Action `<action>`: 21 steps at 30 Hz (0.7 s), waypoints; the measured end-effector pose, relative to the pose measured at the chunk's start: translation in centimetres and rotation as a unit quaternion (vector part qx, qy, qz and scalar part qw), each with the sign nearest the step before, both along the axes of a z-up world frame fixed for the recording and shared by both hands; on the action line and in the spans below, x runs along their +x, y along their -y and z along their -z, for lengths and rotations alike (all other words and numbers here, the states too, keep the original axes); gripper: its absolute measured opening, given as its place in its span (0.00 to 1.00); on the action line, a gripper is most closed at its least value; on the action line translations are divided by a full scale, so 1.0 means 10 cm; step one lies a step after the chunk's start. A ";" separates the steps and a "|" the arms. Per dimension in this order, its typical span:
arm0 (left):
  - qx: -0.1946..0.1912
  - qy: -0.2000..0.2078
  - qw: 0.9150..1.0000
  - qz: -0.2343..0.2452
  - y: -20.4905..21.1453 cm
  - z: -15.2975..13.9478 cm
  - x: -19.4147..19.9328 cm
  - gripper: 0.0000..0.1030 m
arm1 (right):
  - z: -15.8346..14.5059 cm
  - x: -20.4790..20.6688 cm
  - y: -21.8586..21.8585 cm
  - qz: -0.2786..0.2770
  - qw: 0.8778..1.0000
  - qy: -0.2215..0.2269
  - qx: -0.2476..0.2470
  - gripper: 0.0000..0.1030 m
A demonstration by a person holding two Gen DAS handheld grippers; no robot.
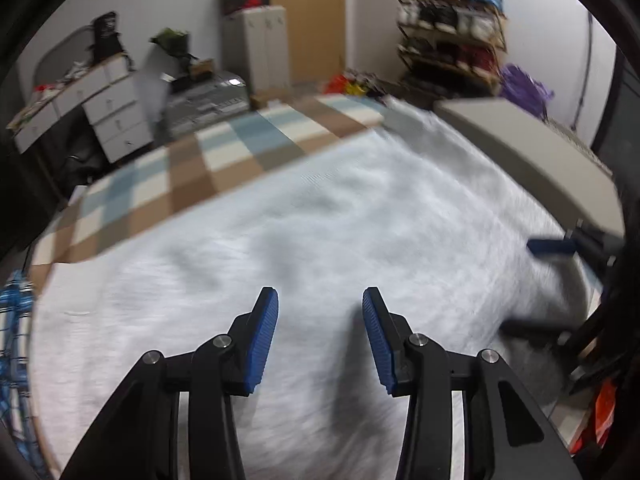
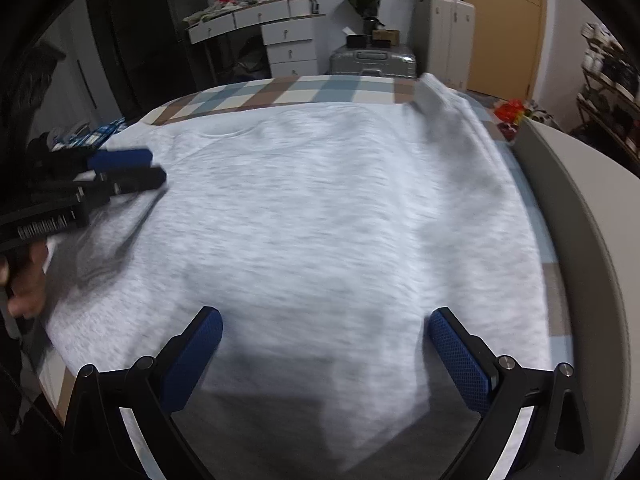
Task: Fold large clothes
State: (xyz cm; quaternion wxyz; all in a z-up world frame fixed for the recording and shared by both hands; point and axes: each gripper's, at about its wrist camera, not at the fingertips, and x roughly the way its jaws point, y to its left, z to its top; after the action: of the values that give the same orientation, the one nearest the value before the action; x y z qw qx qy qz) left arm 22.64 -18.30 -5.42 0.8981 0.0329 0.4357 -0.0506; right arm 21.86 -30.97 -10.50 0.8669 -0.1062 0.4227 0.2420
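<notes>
A large light-grey sweatshirt [image 2: 320, 216] lies spread flat over the checked bed cover [image 2: 280, 94]; the same sweatshirt [image 1: 320, 232] fills the left wrist view. My left gripper [image 1: 320, 300] hangs over the cloth with its blue pads apart and nothing between them. From the right wrist view the left gripper [image 2: 154, 168] shows at the sweatshirt's left edge, a hand behind it. My right gripper [image 2: 326, 320] stands wide open above the garment's near part, empty. The right gripper [image 1: 516, 284] also appears at the right edge of the left wrist view.
A grey headboard [image 2: 576, 208] curves along the bed's right side. Beyond the bed stand a white drawer unit [image 2: 290, 42], a silver suitcase [image 2: 372, 62] and a cluttered shelf rack [image 1: 452, 36]. A blue checked cloth [image 1: 16, 312] lies at the bed's left edge.
</notes>
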 end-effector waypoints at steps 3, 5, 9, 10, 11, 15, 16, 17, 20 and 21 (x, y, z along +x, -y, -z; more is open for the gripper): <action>-0.007 -0.007 1.000 -0.001 -0.03 0.16 0.04 0.40 | -0.01 0.02 0.12 0.018 1.000 0.003 -0.011 1.00; -0.022 -0.011 1.000 -0.005 -0.08 0.14 0.03 0.41 | -0.04 -0.01 0.13 0.017 1.000 0.007 -0.021 1.00; -0.014 -0.001 1.000 -0.010 -0.02 0.14 -0.01 0.42 | -0.17 -0.03 0.07 0.038 0.998 0.031 -0.025 1.00; -0.015 0.000 1.000 -0.010 -0.02 0.13 -0.01 0.42 | -0.19 0.00 0.07 0.045 0.998 0.033 -0.014 1.00; -0.022 -0.001 1.000 -0.011 -0.04 0.13 -0.01 0.42 | -0.20 0.02 0.06 0.051 0.998 0.032 -0.002 1.00; -0.050 -0.004 0.999 -0.010 -0.11 0.16 0.03 0.41 | -0.15 0.14 -0.05 0.084 0.996 0.006 0.024 1.00; -0.055 -0.004 0.998 -0.010 -0.12 0.16 0.03 0.41 | -0.16 0.18 -0.11 0.084 0.996 0.004 0.028 1.00; -0.059 -0.005 0.998 -0.009 -0.13 0.16 0.04 0.41 | -0.19 0.23 -0.18 0.085 0.996 0.006 0.029 1.00; -0.069 -0.005 0.998 -0.008 -0.14 0.17 0.04 0.41 | -0.23 0.39 -0.36 0.086 0.996 0.013 0.014 0.97; -0.074 -0.006 0.997 -0.007 -0.15 0.17 0.04 0.41 | -0.22 0.49 -0.42 0.088 0.996 0.013 0.004 0.94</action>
State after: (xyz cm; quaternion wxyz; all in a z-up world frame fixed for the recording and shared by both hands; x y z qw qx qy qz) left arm 23.04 -16.77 -7.08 0.8960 -0.0372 0.4359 -0.0763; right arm 26.72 -26.81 -8.27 0.8907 -0.0680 0.4182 0.1648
